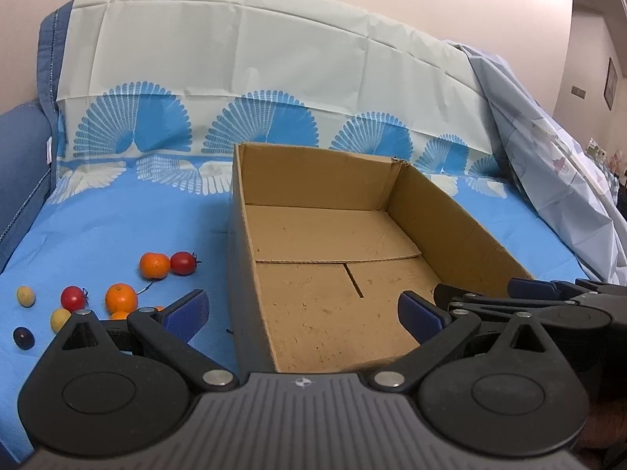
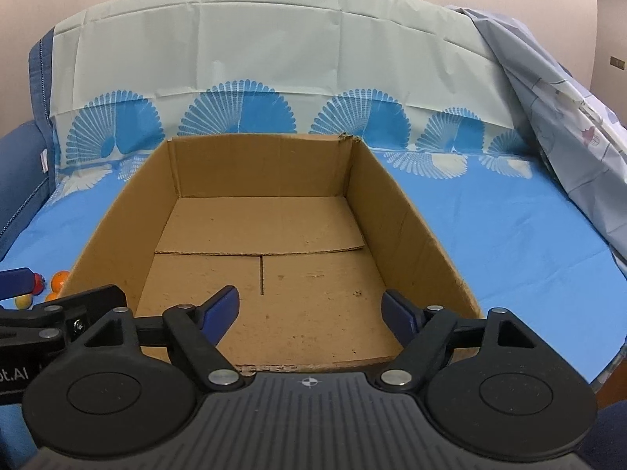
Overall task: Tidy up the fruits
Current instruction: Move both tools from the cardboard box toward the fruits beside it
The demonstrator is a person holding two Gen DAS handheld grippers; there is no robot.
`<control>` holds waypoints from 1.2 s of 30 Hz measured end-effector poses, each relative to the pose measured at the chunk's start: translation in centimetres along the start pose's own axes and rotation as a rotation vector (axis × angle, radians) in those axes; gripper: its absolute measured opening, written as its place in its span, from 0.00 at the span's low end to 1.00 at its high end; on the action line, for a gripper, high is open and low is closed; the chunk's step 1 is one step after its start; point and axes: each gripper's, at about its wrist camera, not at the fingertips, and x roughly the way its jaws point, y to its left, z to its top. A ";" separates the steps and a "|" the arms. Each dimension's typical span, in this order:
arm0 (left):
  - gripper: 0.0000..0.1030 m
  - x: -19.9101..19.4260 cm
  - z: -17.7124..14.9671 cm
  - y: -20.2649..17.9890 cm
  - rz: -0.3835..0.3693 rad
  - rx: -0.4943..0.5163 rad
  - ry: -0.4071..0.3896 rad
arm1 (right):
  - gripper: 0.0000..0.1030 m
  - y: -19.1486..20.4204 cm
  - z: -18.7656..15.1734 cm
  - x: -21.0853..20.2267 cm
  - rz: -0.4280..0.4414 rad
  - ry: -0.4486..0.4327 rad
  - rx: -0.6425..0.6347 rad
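Observation:
An open cardboard box [image 1: 462, 211] stands on the blue cloth, empty inside; in the right wrist view the box [image 2: 407, 211] fills the middle. Left of it lie loose fruits: two oranges [image 1: 154, 265] [image 1: 121, 297], two red fruits [image 1: 183, 263] [image 1: 73, 298], two small yellow ones [image 1: 25, 295] [image 1: 60, 319] and a dark plum [image 1: 23, 337]. My left gripper [image 1: 303, 315] is open and empty over the box's near left corner. My right gripper [image 2: 311, 311] is open and empty over the box's near edge. A few fruits [image 2: 58, 279] show at the left edge of the right wrist view.
The surface is a sofa covered by a blue and white fan-patterned cloth [image 1: 117, 227]. A blue armrest [image 1: 19, 164] rises on the left. A crumpled pale sheet [image 1: 548, 164] lies on the right. The right gripper's body [image 1: 548, 305] shows beside the left one.

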 end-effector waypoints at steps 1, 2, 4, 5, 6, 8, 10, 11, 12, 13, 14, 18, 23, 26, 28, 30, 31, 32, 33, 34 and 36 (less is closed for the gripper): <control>1.00 0.0 0.0 -0.1 -0.002 0.008 -0.001 | 0.78 0.0 0.0 0.1 -0.004 0.009 -0.001; 1.00 0.0 -0.1 -0.3 -0.004 0.014 -0.003 | 0.77 0.0 0.0 0.2 -0.009 0.019 -0.003; 1.00 -0.1 -0.1 -0.6 -0.008 0.024 -0.008 | 0.76 0.1 0.2 0.4 -0.016 0.043 -0.002; 1.00 -0.1 -0.2 -0.7 -0.009 0.030 -0.011 | 0.75 0.0 0.2 0.4 -0.017 0.045 0.001; 1.00 -0.2 -0.2 -0.8 -0.011 0.033 -0.014 | 0.75 -0.2 0.2 0.3 -0.013 0.042 0.006; 0.99 -0.3 -0.3 -0.9 -0.019 0.041 -0.023 | 0.75 -0.2 0.3 0.3 -0.025 0.050 0.001; 0.99 -0.6 -0.5 -1.0 -0.030 0.053 -0.039 | 0.74 -0.3 0.2 0.2 -0.026 0.042 -0.001; 0.98 -0.7 -0.5 -1.1 -0.036 0.062 -0.046 | 0.74 -0.2 0.2 0.1 -0.030 0.039 -0.004; 0.97 -0.8 -0.5 -1.1 -0.041 0.071 -0.051 | 0.73 -0.3 0.2 0.1 -0.025 0.033 0.001; 0.95 -0.8 -0.6 -1.3 -0.046 0.079 -0.053 | 0.73 -0.3 0.2 0.1 -0.025 0.030 0.002; 0.94 -0.9 -0.7 -1.4 -0.049 0.085 -0.054 | 0.73 -0.3 0.1 0.0 -0.023 0.025 0.006; 0.90 -0.9 -0.8 -1.7 -0.061 0.100 -0.054 | 0.72 -0.3 -0.1 0.1 -0.044 0.017 0.001; 0.89 -0.9 -0.8 -1.6 -0.066 0.097 -0.056 | 0.72 -0.3 -0.2 0.4 -0.056 0.028 0.006; 0.87 -0.9 -0.8 -1.5 -0.072 0.096 -0.056 | 0.72 -0.3 -0.1 0.4 -0.065 0.030 0.008; 0.86 -0.9 -0.8 -1.5 -0.077 0.097 -0.056 | 0.72 -0.4 -0.1 0.5 -0.061 0.032 0.013; 0.85 -0.9 -0.8 -1.5 -0.080 0.098 -0.056 | 0.72 -0.4 -0.1 0.4 -0.056 0.030 0.017; 0.83 -0.9 -0.8 -1.5 -0.082 0.099 -0.056 | 0.72 -0.4 -0.1 0.4 -0.055 0.027 0.016; 0.82 -0.9 -0.8 -1.6 -0.085 0.100 -0.057 | 0.72 -0.4 -0.1 0.4 -0.054 0.024 0.013; 0.80 -0.9 -0.8 -1.6 -0.087 0.102 -0.058 | 0.71 -0.4 -0.2 0.3 -0.050 0.019 0.010; 0.77 -1.0 -0.8 -1.7 -0.089 0.103 -0.061 | 0.69 -0.4 -0.2 0.3 -0.047 0.013 0.008; 0.71 -1.1 -0.8 -1.7 -0.093 0.111 -0.068 | 0.65 -0.2 -0.2 0.2 -0.049 0.002 -0.005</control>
